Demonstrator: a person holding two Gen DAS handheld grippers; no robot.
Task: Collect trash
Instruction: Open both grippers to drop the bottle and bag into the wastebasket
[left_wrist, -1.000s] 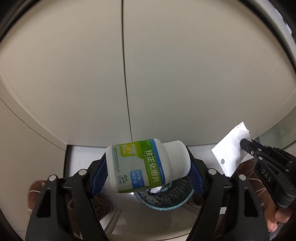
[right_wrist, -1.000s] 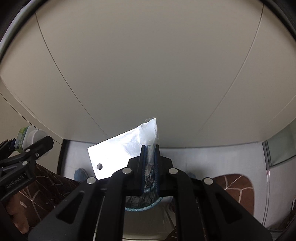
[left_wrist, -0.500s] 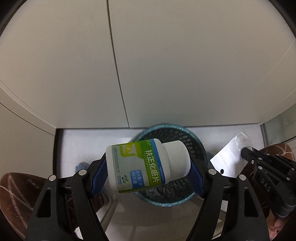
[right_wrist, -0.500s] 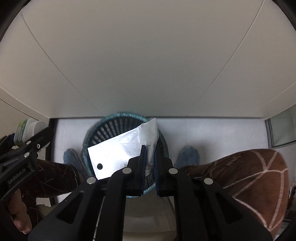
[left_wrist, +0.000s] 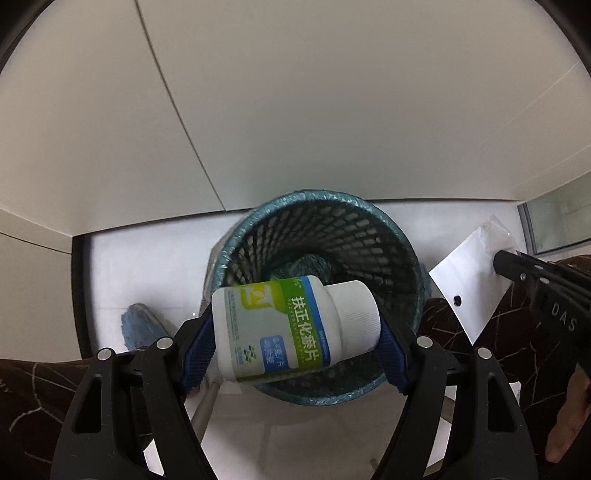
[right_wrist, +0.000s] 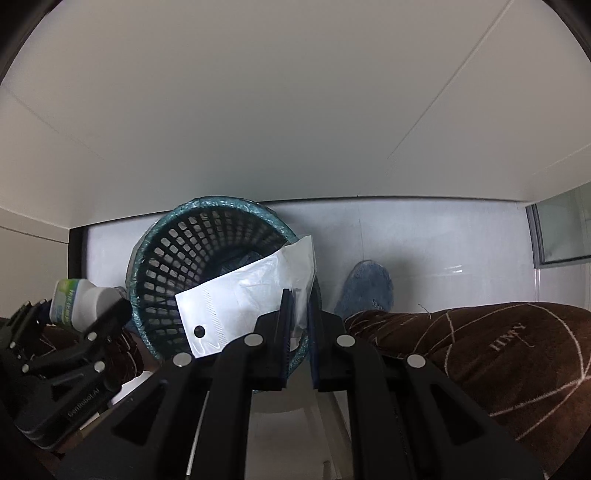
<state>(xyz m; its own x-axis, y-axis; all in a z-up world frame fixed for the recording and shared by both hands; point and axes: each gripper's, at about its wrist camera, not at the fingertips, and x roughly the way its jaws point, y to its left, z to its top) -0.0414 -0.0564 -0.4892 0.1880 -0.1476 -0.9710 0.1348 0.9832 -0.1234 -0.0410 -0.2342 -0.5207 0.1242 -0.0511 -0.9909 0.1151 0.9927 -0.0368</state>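
Note:
My left gripper (left_wrist: 295, 332) is shut on a white pill bottle (left_wrist: 291, 328) with a green label, held sideways right above the mouth of a black mesh trash basket (left_wrist: 317, 236) lined with a blue bag. My right gripper (right_wrist: 297, 321) is shut on a white plastic packet (right_wrist: 243, 295) with a hang hole, held over the basket's (right_wrist: 192, 251) right rim. The packet also shows in the left wrist view (left_wrist: 472, 273), to the right of the basket. The bottle shows in the right wrist view (right_wrist: 77, 299), left of the basket.
The basket stands on a light floor against a beige wall. The person's legs in brown patterned trousers (right_wrist: 480, 350) and blue slippers (right_wrist: 365, 288) (left_wrist: 142, 325) flank the basket. A glass panel (right_wrist: 561, 229) is at the far right.
Both grippers have tilted downward and come closer over the basket, which has risen into full view. The bottle and the packet stay gripped.

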